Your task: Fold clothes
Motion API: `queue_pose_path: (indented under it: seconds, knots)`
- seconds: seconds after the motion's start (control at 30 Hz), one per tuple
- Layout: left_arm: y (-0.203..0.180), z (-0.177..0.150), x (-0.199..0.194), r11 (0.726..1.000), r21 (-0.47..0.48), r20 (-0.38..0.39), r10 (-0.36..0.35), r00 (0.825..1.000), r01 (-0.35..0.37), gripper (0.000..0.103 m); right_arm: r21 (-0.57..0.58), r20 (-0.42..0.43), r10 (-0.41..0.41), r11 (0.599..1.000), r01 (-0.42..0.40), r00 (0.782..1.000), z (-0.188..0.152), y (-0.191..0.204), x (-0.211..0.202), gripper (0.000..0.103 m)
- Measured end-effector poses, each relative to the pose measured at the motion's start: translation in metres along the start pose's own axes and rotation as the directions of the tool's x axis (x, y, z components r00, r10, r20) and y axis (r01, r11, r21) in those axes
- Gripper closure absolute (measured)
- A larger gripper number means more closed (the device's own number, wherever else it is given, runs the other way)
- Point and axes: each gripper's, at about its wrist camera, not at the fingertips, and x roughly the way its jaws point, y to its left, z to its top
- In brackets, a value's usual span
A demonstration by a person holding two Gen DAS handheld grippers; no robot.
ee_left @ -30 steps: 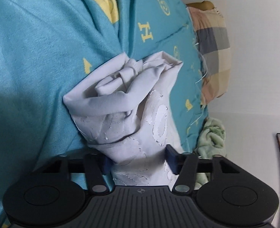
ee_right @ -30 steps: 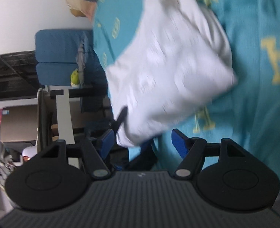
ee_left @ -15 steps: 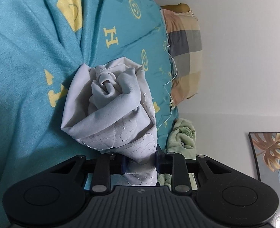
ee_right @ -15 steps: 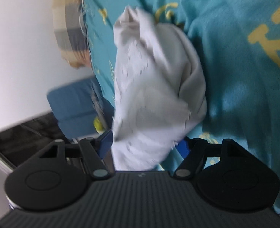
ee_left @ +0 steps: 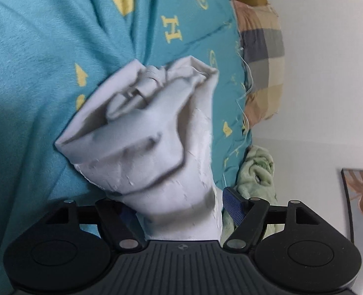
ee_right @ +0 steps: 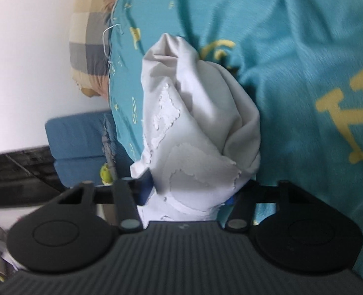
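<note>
Soft daylight is falling evenly; shadow is pooling under the white garment [ee_left: 151, 147]; motion blur is smearing folds; fisheye edges are bending.

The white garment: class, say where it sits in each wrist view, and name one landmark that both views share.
Left wrist view: the white garment fills the centre, bunched, running down between the left tool's fingers.
Right wrist view: it stands in the centre, reaching down between the right tool's fingers.
Shared landmark: the checked pillow beside the teal bedspread.
</note>
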Motion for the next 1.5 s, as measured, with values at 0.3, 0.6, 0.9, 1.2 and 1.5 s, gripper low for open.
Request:
queue_pose_path:
  seconds: [0.3, 0.6, 0.9, 1.2, 1.5]
  knots:
    - [-0.019, -0.007, -0.023, 0.996, 0.051, 0.002, -0.071, 0.997, 0.071, 0.07, -0.17, 0.024, 0.022, 0.985, -0.017, 0.999, -0.01, 0.034, -0.027, 0.074]
    - [-0.091, -0.06, -0.054, 0.985, 0.146, -0.018, -0.089, 0.996, 0.09, 0.071, -0.119, 0.077, 0.129, 0.986, -0.119, 0.989, -0.022, 0.053, -0.104, 0.074]
    - [-0.236, -0.148, 0.014, 0.933, 0.313, -0.11, -0.153, 0.982, 0.18, 0.07, -0.188, 0.228, 0.265, 0.956, -0.225, 0.937, 0.068, 0.122, -0.206, 0.074]
    - [-0.361, -0.26, 0.147, 0.814, 0.404, -0.311, -0.306, 0.9, 0.416, 0.07, -0.393, 0.413, 0.379, 0.895, -0.214, 0.828, 0.215, 0.185, -0.319, 0.074]
    - [-0.3, -0.36, 0.272, 0.741, 0.535, -0.497, -0.111, 0.861, 0.405, 0.069, -0.324, 0.569, 0.178, 0.946, 0.02, 0.803, 0.289, 0.1, -0.37, 0.074]
